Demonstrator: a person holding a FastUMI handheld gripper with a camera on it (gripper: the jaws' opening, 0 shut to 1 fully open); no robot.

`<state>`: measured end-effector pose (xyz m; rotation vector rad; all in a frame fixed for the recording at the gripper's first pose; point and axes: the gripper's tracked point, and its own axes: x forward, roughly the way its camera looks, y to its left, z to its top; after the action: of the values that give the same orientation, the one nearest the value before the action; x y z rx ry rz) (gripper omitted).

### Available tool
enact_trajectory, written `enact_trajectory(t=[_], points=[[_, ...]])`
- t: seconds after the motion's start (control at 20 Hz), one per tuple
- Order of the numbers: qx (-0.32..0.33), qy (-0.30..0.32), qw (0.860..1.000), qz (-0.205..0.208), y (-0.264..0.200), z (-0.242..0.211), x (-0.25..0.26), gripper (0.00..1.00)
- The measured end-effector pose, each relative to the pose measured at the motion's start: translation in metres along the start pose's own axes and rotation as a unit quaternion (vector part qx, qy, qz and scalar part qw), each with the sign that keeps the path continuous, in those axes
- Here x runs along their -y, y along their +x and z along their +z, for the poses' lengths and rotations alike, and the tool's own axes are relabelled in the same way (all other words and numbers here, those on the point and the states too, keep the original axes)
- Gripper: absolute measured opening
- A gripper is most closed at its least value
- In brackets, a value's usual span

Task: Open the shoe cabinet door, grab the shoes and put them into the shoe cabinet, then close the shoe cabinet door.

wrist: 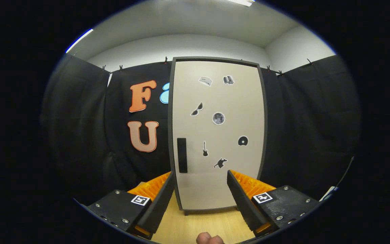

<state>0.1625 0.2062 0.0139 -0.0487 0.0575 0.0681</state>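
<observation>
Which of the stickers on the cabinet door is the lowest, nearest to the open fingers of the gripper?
The dark animal-shaped sticker on the door, just right of the guitar sticker. It sits below all the others, just beyond the open gripper.

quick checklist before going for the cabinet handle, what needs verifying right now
1. Shoe cabinet door shut and ready to be opened: ok, it sits flush in its dark frame.
2. Black handle in sight: ok, a vertical bar near the door's left edge, beyond the left finger's tip.
3. Gripper open and holding nothing: ok, the fingers stand well apart with only the door showing between them.
4. Gripper lined up on the handle: not ok, the gap is centred on the door's lower middle, to the right of the handle.
5. Path over the wooden floor to the cabinet free: ok.
6. Where the shoes are: cannot tell.
</observation>
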Motion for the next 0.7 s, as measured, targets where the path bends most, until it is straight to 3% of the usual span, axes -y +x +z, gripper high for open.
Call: enact_trajectory(t=[0.45, 0.7], points=[[0.025, 0.017, 0.999, -0.018, -0.100, 0.025, 0.083, 0.95], [0.038, 0.014, 0.999, -0.005, -0.141, 0.035, 0.128, 0.95]])
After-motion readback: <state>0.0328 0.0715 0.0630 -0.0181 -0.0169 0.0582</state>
